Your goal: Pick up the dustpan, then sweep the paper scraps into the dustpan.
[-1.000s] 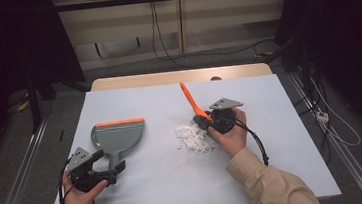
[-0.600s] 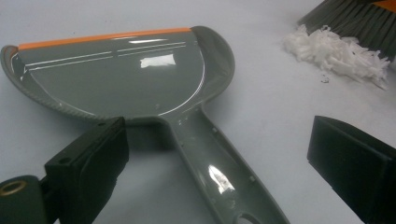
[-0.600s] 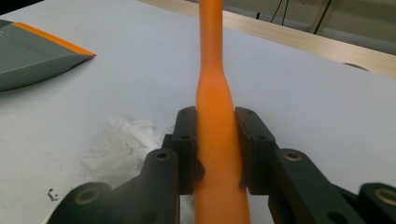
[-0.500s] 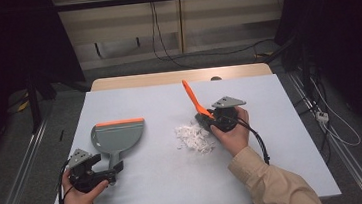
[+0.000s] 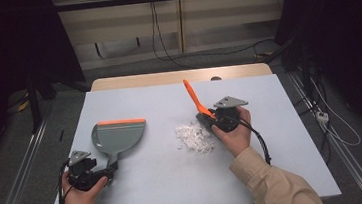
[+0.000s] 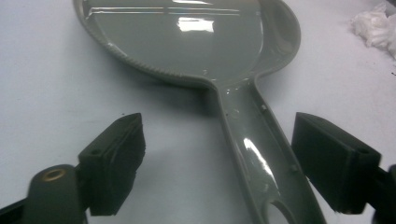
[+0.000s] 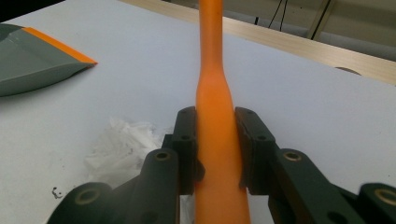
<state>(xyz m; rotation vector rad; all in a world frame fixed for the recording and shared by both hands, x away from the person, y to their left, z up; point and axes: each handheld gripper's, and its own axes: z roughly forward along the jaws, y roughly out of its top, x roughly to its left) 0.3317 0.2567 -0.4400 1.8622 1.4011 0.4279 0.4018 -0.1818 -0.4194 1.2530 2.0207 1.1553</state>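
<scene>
From the high view, one grey plastic dustpan with an orange rubber lip (image 5: 117, 137) lies flat on the pale blue-grey table top (image 5: 157, 184), its handle pointing toward the person's left hand. One brush with an orange plastic handle (image 5: 195, 98) stands tilted up and away at the right. One loose heap of white shredded paper scraps (image 5: 192, 137) lies between the two, just beside the brush's lower end and well apart from the dustpan. There are two grippers. The left gripper (image 5: 109, 172) sits at the end of the dustpan handle; the right gripper (image 5: 210, 120) is at the base of the brush. The brush's bristles are hidden behind the right gripper and hand.

In the left gripper view, the two black pads (image 6: 114, 154) stand apart on either side of the dustpan's glossy handle (image 6: 259, 154), which runs nearer the right-hand pad; neither pad presses on it, so the grip is released, though the jaws have just been closing around it. The dustpan's pan is cut off at the top edge, and a corner of the scraps (image 6: 376, 25) shows at upper right.

In the right gripper view, both jaws are clenched on the orange handle (image 7: 215, 130), which rises out of the top edge. The scraps (image 7: 123, 147) lie at lower left, partly hidden by the jaw, and the dustpan's lip (image 7: 58, 45) shows at far left.
</scene>
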